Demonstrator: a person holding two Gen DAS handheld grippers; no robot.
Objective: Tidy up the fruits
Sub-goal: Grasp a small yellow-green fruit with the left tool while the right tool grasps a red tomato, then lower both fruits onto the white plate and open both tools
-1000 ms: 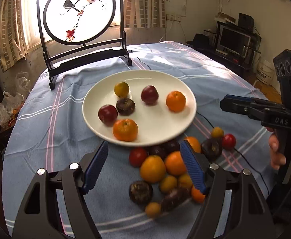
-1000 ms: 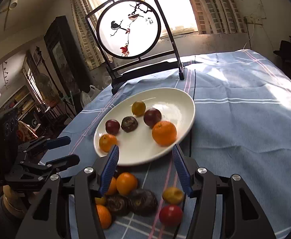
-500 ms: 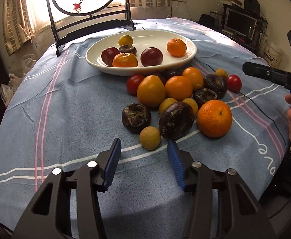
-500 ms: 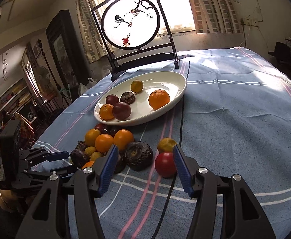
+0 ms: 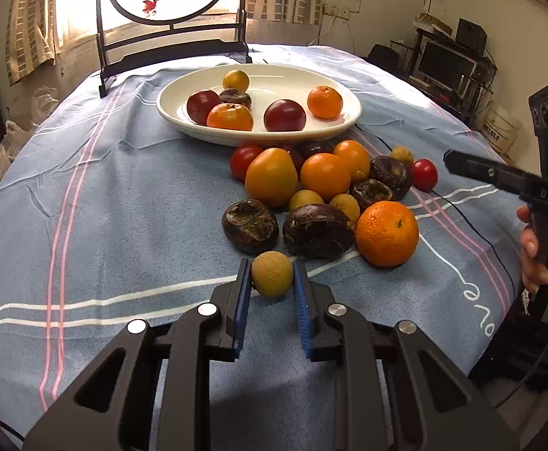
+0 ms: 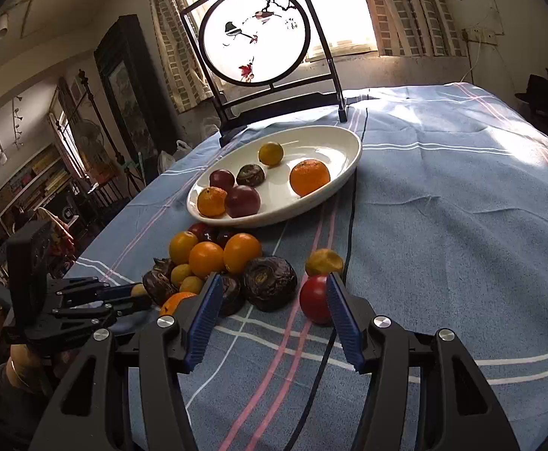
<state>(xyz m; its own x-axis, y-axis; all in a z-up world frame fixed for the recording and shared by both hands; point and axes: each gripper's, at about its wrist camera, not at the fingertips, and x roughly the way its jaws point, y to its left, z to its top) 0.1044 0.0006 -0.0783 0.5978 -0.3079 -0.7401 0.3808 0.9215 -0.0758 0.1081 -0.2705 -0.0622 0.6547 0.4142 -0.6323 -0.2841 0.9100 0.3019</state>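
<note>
My left gripper (image 5: 272, 274) is shut on a small tan longan (image 5: 272, 273) at the near edge of a pile of loose fruit (image 5: 324, 176) on the blue tablecloth. A white oval plate (image 5: 258, 133) behind the pile holds several fruits: oranges, dark red plums, a dark brown fruit and a small yellow one. My right gripper (image 6: 272, 295) is open and empty, low over the cloth, with a red tomato (image 6: 314, 299) just inside its right finger and a dark wrinkled fruit (image 6: 270, 282) ahead. The left gripper also shows in the right wrist view (image 6: 131, 293).
A black-framed round bird screen (image 6: 253, 35) stands at the table's far edge behind the plate. A black cable (image 6: 350, 233) runs along the cloth past the plate. A large orange (image 5: 386, 233) and two dark wrinkled fruits (image 5: 317, 231) lie just beyond the longan.
My left gripper dropped from above the plate to the pile's near edge and closed on the longan. My right gripper lowered and pulled back toward the tomato, staying open.
</note>
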